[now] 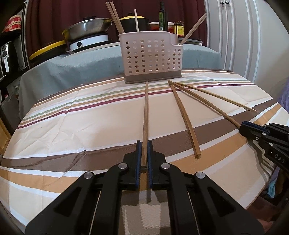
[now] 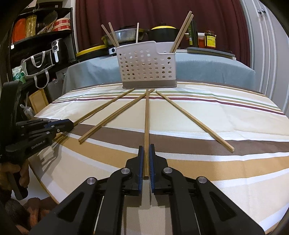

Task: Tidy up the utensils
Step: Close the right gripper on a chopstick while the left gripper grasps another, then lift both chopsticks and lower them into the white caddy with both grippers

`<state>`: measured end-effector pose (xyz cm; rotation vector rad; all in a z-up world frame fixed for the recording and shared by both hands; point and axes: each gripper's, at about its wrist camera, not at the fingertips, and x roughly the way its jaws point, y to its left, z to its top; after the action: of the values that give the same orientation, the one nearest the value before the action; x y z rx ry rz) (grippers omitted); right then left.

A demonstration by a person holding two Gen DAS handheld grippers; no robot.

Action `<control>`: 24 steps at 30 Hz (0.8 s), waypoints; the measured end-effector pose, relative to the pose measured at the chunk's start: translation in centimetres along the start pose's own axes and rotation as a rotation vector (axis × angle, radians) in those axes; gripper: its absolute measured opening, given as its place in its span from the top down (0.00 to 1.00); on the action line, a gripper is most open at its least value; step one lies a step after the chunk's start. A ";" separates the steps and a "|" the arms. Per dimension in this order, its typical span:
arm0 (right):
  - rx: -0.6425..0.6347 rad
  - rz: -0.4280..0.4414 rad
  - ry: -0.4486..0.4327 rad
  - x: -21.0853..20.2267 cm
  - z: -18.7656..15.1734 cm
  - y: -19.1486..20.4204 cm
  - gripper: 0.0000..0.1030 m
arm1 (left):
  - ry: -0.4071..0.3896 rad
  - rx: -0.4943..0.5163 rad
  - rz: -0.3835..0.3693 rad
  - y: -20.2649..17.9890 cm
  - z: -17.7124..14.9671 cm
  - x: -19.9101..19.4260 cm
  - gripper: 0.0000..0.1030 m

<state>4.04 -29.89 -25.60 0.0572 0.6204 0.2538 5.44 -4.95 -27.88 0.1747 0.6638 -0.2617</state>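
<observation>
Left wrist: hand-held gripper (image 1: 144, 144) straddles chopstick (image 1: 145, 115), long axis toward caddy (image 1: 151, 57).

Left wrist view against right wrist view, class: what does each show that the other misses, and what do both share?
Only the left wrist view shows the olive oil bottle whole and the right claw from outside. Only the right wrist view shows the black shelf, the black bag and a hand holding the left claw. Both share the perforated caddy, four loose chopsticks and the striped cloth.
</observation>
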 end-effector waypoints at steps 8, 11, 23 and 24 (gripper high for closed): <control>-0.013 -0.027 -0.058 -1.9 1.3 0.0 0.93 | -0.070 0.003 0.019 0.3 0.8 -2.2 0.94; -0.014 -0.033 -0.091 -3.1 2.2 0.0 0.93 | -0.106 -0.001 0.032 0.5 1.4 -3.4 0.94; -0.021 -0.043 -0.200 -6.5 5.5 0.3 0.94 | -0.257 -0.037 0.070 2.1 4.3 -8.6 0.94; -0.019 -0.044 -0.207 -6.8 5.9 0.2 0.93 | -0.267 -0.038 0.071 2.2 4.6 -8.9 0.94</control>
<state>2.08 -31.24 -16.96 0.0508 0.4130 0.2083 2.02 -2.33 -18.50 0.1236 0.3964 -0.1993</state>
